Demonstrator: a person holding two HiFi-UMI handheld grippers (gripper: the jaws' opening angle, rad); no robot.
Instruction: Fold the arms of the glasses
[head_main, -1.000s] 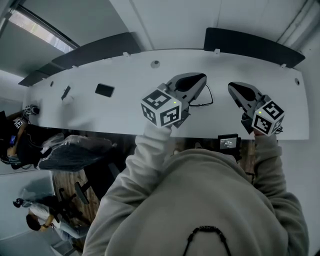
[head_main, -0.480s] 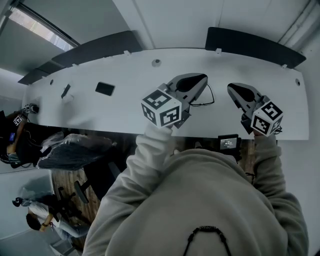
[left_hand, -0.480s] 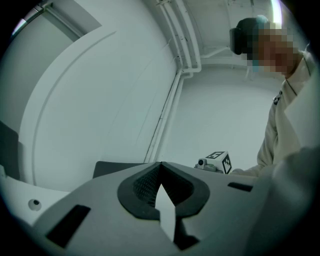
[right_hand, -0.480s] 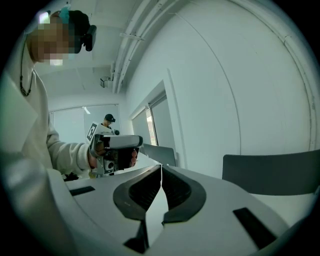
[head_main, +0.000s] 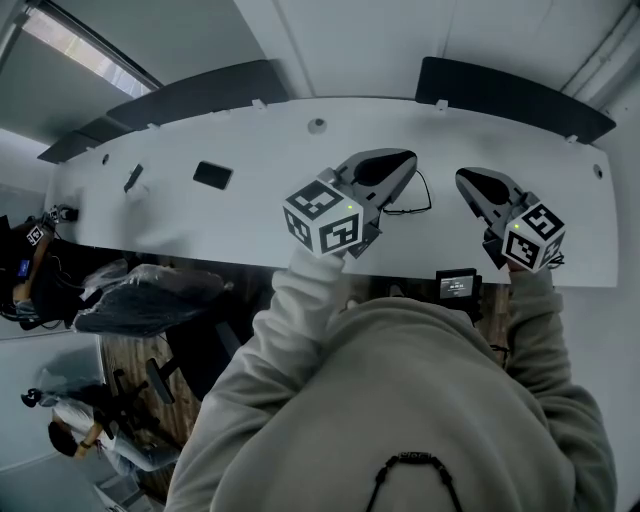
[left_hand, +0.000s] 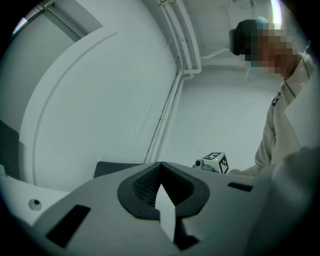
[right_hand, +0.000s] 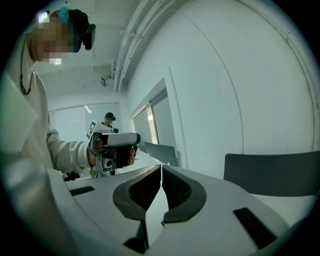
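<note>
Head view gives us the layout: the white desk (head_main: 250, 150) curves across the frame, and the glasses (head_main: 424, 208) lie on it between the two tools. Only a thin dark loop of frame shows just beside the left gripper (head_main: 403, 160), the rest tucked under its nose. The right gripper (head_main: 463, 176) hovers near, on the other side of them, apart from the frame.

Left gripper view: jaws pressed together at the tip (left_hand: 160, 164), nothing between them, only wall and ceiling beyond. Right gripper view: the same, jaws meeting on empty air (right_hand: 161, 166), with the other gripper in its hand off to the left. Neither of these views shows the glasses.

So, by my reading, no fold has begun; this is the set-up.

To do it well:
- Tip both tools down until the frame is in sight.
- Spread one pair of jaws and steady the front by the rim near a hinge, not on a lens.
- With the other, push an arm inward in a smooth arc close to its hinge.
- Fold one arm flat first, then lay the second over it.

The wire looks light and may skid, so hold it firmly before pushing.
</note>
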